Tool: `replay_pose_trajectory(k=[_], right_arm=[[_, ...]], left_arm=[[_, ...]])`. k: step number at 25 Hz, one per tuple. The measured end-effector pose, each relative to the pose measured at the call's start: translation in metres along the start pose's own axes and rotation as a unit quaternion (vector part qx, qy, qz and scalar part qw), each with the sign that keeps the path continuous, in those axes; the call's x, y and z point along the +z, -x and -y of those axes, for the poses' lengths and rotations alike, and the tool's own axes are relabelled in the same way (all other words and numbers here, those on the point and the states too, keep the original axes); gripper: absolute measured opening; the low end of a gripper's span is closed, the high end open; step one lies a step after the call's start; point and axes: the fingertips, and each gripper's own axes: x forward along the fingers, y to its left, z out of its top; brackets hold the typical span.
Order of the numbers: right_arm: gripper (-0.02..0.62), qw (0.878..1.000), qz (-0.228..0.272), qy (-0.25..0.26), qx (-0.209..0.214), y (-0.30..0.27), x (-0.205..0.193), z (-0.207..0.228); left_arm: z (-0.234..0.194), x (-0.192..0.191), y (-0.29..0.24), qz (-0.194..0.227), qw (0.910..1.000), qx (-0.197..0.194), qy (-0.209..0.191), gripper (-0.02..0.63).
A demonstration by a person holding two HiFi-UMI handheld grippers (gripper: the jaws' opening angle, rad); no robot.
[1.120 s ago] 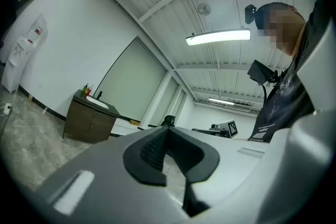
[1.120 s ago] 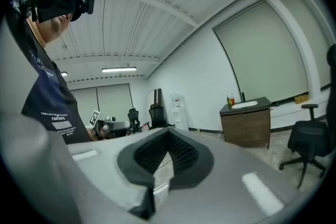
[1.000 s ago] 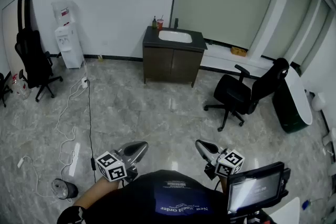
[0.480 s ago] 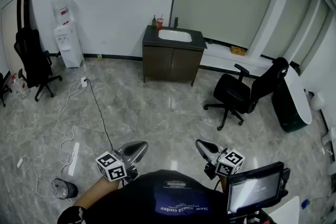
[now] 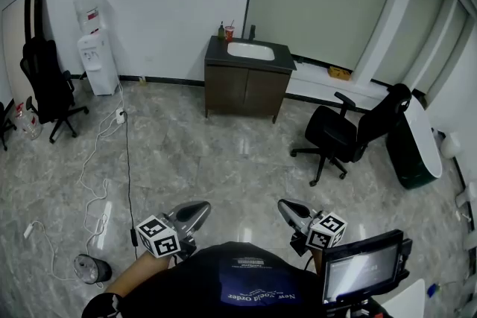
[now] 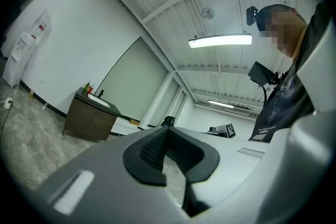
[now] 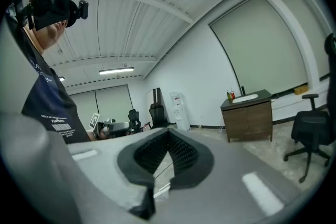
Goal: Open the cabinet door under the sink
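Plainly, neither gripper has anything to hold yet. The left gripper (image 6: pixel 167 128) has its jaws together at the tips with nothing between them, and the right gripper (image 7: pixel 168 132) shows the same, its ribbed pads meeting over empty air. Both are held low and close to the person's body and pointed roughly level. That looks like a carrying pose for a walk, not a reach.

The cabinet (image 5: pixel 246 89) stands well apart from them, across the marble-patterned floor (image 5: pixel 223 153) and against the far wall. The sink (image 5: pixel 250 51) is set into its dark top. Its two doors (image 5: pixel 226 91) sit flush and closed, so the task seems not yet begun; I judge the approach comes first. An office chair (image 5: pixel 343 132) stands to the right of that path and a cable (image 5: pixel 127 153) trails along its left.

As for writing, little can be read. The marker cubes (image 5: pixel 156 236) carry only black-and-white square patterns. The shirt (image 5: pixel 253 287) has upside-down print that is too small to make out. A water dispenser (image 5: pixel 97 56) bears a red label, a bottle (image 5: pixel 221 30) and a cup (image 5: pixel 229 32) stand beside the sink, and none of these shows legible words.
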Motion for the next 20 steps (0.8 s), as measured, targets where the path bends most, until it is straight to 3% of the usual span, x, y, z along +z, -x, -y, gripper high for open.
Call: replay_pose_trajectory(k=[12, 20], right_arm=[[0.001, 0.999, -0.016, -0.011, -0.027, -0.073, -0.013, -0.006], [0.001, 0.999, -0.027, -0.017, -0.018, -0.101, -0.016, -0.013]], left_arm=[[-0.061, 0.035, 0.057, 0.009, 0.9998, 0.014, 0.006, 0.0], [-0.084, 0.039, 0.07, 0.006, 0.9996, 0.023, 0.012, 0.0]])
